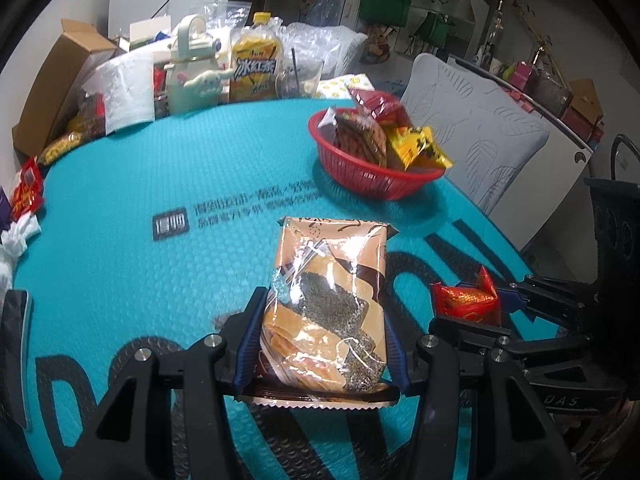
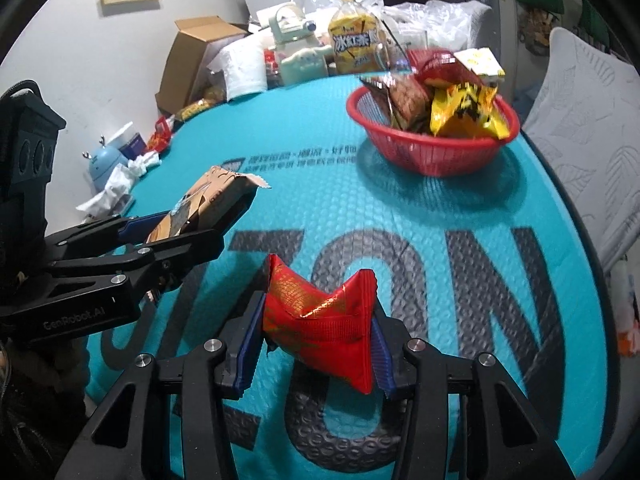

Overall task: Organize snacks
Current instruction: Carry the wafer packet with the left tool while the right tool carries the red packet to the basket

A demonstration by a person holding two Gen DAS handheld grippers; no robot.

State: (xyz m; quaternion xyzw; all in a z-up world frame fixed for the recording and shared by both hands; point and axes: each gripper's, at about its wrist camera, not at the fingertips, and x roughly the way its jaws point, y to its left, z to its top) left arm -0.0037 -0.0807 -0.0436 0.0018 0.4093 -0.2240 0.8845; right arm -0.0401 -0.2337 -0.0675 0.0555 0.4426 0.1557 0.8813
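- Left gripper (image 1: 324,344): its jaws are clamped on the 2 long sides of a tan snack packet (image 1: 330,304), which is held above the teal surface (image 1: 140,264)
- Right gripper (image 2: 316,336): its jaws pinch a small red foil packet (image 2: 320,320), whose wrapper buckles between the blue pads
- The left wrist view shows the tan snack packet face on, with its clear window and dark seeded pieces; the right wrist view shows the same packet (image 2: 200,204) only edge on, with the far end sticking out past the left gripper (image 2: 188,220)
- The left wrist view catches the red foil packet (image 1: 466,300) and the right gripper (image 1: 472,308) at its right edge, just beside the tan snack packet
- A red basket (image 1: 372,176) holding brown, red and yellow snack packs stands well beyond both grippers; the right wrist view shows it (image 2: 432,152) from nearer
- Only the right wrist view shows a small blue figure (image 2: 102,164) with antlers at the left edge of the surface
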